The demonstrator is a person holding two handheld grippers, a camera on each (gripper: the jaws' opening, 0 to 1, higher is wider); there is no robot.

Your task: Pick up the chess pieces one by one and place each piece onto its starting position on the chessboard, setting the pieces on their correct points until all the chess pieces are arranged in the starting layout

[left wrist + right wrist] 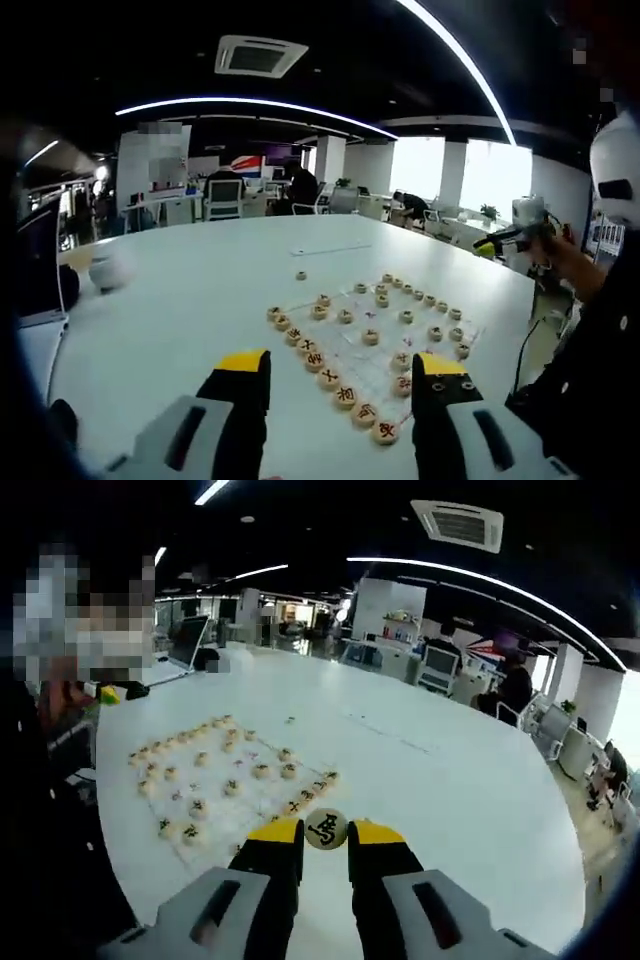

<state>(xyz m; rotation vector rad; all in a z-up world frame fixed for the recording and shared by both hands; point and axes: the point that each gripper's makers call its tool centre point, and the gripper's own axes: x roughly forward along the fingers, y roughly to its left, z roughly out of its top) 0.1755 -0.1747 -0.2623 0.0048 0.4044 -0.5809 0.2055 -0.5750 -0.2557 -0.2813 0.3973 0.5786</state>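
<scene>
A paper chessboard (388, 322) lies on the white table, with round wooden chess pieces (330, 378) set in rows along its edges and several inside. My left gripper (343, 363) hangs open above the board's near side, nothing between its yellow-tipped jaws. In the right gripper view the board (215, 772) lies to the left. My right gripper (326, 832) is shut on one wooden chess piece (326, 829) with a dark character, held above the table just past the board's near corner. A lone piece (300, 275) sits off the board on the far side.
The person stands at the table edge; a hand holds the right gripper (518, 234) at the right. A white round object (110, 268) and a dark screen (40, 262) sit at the table's left. Office desks and chairs (224, 197) lie beyond the table.
</scene>
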